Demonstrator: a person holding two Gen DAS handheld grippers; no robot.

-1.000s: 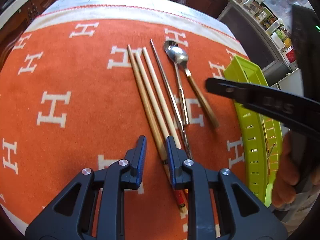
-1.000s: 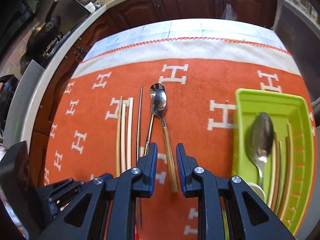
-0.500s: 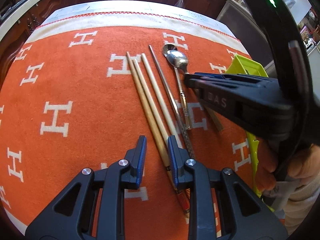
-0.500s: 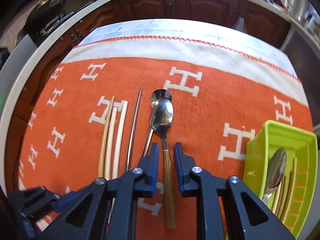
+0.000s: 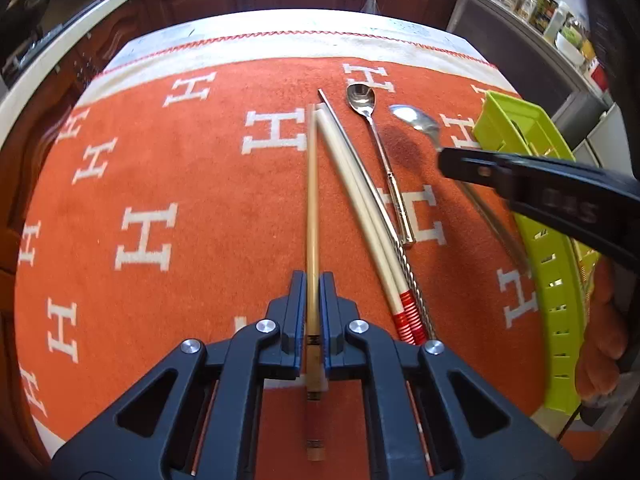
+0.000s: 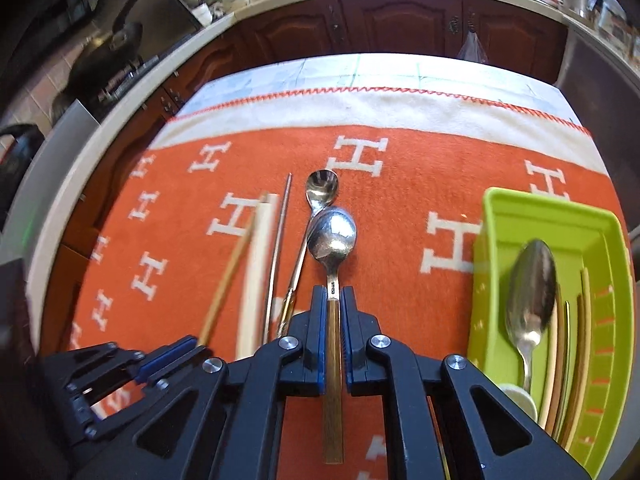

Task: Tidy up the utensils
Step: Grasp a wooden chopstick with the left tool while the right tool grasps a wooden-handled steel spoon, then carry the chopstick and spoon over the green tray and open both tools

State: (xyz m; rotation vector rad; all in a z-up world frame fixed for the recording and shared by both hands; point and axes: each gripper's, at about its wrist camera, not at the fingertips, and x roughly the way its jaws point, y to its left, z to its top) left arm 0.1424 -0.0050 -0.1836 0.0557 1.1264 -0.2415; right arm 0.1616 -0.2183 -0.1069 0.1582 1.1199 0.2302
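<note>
Both my grippers have just clamped down, my left gripper (image 5: 313, 280) onto the brown chopstick (image 5: 312, 200) and my right gripper (image 6: 333, 300) onto the gold-handled spoon (image 6: 333, 236), each now lifting off the orange cloth (image 5: 180, 184) toward the green tray (image 6: 516, 216).

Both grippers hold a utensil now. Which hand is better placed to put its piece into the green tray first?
Right, I think. The right gripper is shut on the spoon, with the green tray just beside it. The left gripper, shut on a wooden chopstick, is farther from it, across the other utensils.
</note>
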